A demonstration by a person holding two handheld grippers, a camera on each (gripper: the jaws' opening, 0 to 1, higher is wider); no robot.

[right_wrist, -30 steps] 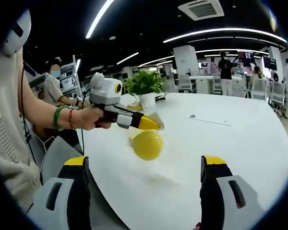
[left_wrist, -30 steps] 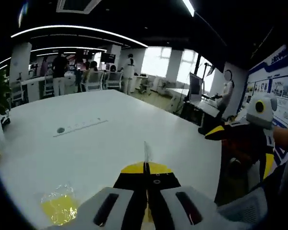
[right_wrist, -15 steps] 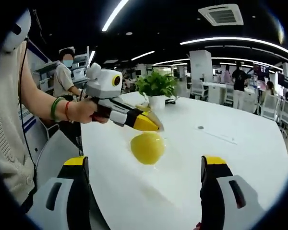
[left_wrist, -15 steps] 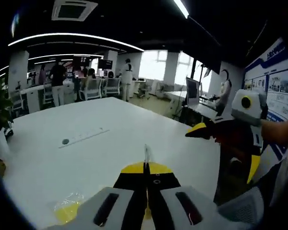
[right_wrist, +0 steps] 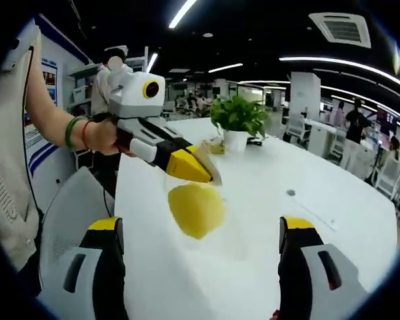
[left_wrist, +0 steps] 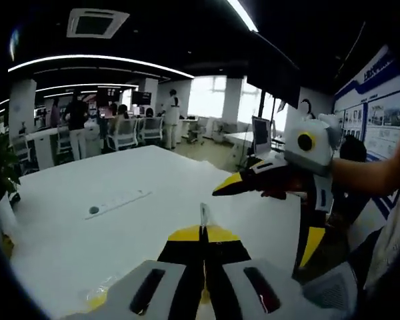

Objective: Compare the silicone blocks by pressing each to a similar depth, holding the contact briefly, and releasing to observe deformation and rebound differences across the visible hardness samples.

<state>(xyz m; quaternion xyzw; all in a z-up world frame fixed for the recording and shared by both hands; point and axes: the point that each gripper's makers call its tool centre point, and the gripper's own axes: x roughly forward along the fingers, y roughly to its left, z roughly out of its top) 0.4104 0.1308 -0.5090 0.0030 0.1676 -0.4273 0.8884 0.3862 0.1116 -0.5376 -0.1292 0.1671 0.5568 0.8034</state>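
Clearly, the left gripper (right_wrist: 210, 175) is clamped shut on the clear wrapper (right_wrist: 213, 167) of a yellow silicone block (right_wrist: 196, 210), which hangs just below its yellow jaw tips, off the white counter (right_wrist: 273, 220). In the left gripper view its own jaws meet in a closed line, with a thin strip of that wrapper (left_wrist: 203, 215) sticking up past the tips, and a little yellow of the block (left_wrist: 97, 301) shows low beside the gripper body. The right gripper (right_wrist: 200, 233) stands with its jaws spread wide apart and nothing between them; the hanging block sits ahead of it, between the two jaws as seen along them. In the left gripper view the right gripper (left_wrist: 263, 210) comes in from the side, held in a hand (left_wrist: 283, 189), jaws apart, above the counter's near edge. Ahead of the left gripper, well apart, a small round dark object (left_wrist: 94, 210) and a pale strip (left_wrist: 123, 199) lie on the counter. A potted plant (right_wrist: 237, 121) stands beyond the left gripper.
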